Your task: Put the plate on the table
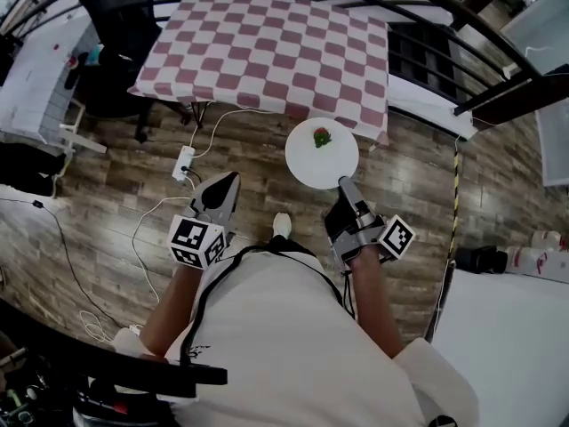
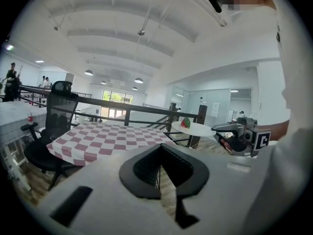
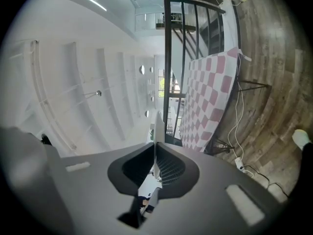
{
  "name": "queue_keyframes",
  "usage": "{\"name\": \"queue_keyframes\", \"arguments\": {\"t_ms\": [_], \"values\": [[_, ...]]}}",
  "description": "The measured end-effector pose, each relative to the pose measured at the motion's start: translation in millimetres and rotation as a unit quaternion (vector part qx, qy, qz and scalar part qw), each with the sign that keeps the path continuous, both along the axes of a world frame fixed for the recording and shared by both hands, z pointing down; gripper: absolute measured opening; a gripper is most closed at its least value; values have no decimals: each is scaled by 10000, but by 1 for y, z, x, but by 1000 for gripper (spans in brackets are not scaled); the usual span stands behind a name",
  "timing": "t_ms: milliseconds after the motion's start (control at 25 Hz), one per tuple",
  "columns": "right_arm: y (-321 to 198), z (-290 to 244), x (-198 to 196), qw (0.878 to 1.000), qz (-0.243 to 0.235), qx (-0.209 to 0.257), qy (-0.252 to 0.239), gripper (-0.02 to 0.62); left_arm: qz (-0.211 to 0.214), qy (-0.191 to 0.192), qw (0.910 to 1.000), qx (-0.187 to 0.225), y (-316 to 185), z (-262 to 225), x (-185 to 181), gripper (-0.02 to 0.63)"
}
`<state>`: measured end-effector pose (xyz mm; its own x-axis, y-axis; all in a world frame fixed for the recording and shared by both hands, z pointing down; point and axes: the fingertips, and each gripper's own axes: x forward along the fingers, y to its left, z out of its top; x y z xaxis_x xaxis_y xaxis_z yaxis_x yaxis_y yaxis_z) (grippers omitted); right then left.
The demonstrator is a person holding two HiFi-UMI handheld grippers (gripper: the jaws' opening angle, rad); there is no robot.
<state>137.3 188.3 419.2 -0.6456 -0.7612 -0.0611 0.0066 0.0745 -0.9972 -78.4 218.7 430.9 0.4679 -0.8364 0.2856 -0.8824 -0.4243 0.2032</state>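
Right claw (image 1: 342, 183) pinches plate (image 1: 309, 163) rim beside the table (image 1: 267, 52) edge.

The red-green thing (image 1: 322, 137) on the plate (image 1: 307, 163) is too small to name; the right gripper (image 1: 345, 185) covers the plate's near rim.

Black mesh office chair (image 1: 120, 34) standing on brown wood-plank floor (image 1: 107, 194), white power strip (image 1: 184, 163) lying nearby with white cables (image 1: 216, 119) trailing from it, black metal railing (image 2: 128, 110) running across the background.
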Motion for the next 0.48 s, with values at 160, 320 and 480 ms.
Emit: {"name": "queue_keyframes", "arguments": {"t_ms": [160,320,480], "values": [[-32,7,16,10000,-32,-60,0,23,-28,-45,10000,10,-31,-2,17,8],[-55,13,29,9999,-51,-122,9,23,-2,-94,10000,-13,-55,-1,33,8],[-75,20,40,9998,-91,-181,30,23,-8,-87,10000,-16,-75,1,46,8]]}}
